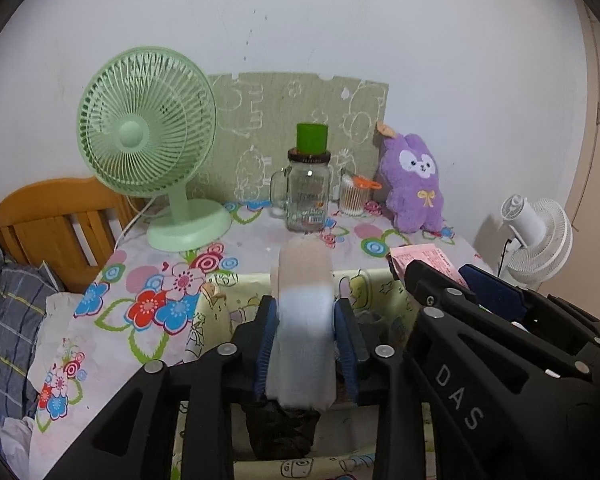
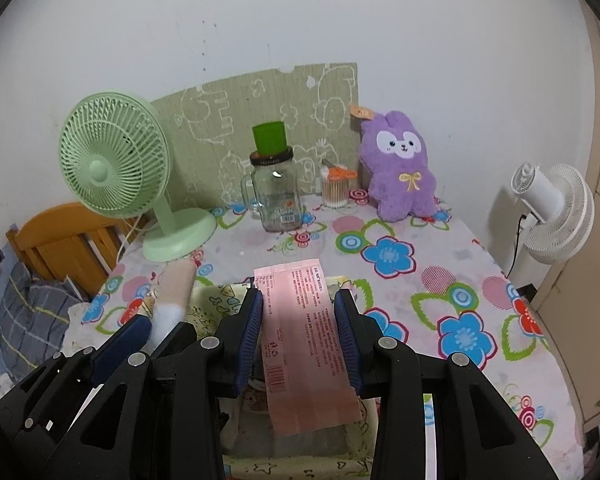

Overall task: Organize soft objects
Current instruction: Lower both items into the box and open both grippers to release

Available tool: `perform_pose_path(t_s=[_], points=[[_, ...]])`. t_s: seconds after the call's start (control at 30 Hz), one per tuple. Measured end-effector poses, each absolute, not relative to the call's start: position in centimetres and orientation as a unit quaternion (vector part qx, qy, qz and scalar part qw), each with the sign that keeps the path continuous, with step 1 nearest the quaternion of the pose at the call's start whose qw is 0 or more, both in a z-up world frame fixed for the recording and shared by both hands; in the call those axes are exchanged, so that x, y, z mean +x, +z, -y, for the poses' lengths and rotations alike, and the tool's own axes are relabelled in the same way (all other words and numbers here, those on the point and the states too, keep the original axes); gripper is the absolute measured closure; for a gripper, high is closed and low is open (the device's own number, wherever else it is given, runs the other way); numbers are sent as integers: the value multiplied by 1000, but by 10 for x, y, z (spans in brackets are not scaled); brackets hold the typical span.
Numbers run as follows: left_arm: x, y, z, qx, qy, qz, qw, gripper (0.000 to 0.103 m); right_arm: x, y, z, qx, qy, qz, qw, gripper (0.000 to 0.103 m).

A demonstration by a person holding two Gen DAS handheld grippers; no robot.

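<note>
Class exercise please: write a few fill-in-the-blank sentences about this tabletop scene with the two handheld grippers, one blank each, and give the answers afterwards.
1. The right gripper holds a flat ____ paper packet printed with a barcode.
2. The left gripper holds a rolled white and beige sock, above a ____ fabric storage box printed with cartoons.
3. A green plastic cup stands upside down on the clear ____ mug-jar.
4. The plush rabbit at the back is ____.

Answers: pink; yellow; glass; purple
</note>
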State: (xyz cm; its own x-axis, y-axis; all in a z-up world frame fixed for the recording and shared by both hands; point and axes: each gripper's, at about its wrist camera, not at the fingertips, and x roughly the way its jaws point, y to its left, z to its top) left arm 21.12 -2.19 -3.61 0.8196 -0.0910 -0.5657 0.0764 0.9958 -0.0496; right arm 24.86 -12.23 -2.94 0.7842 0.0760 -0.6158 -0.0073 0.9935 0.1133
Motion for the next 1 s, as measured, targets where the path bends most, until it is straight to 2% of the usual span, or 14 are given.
perform_pose_path(t_s=[0.1,0.2,0.23,0.67,0.97,1.0], points=[[214,-42,19,-13,-47,-308,950,59,252,-36,120,54,27,-334,941,62],[215,-46,18,-9,-46,-311,949,32,255,-41,117,53,31,-338,939,63],[215,-47,18,-7,-43,-311,949,29,257,-43,116,53,33,-340,938,63],[216,-58,4,1,-16,-342,940,23,262,-58,101,71,71,-358,928,63],[212,-61,6,18,-11,-340,940,16,257,-66,99,61,73,-360,928,60],[211,-61,6,18,-12,-340,940,16,256,-65,100,61,70,-360,928,57]])
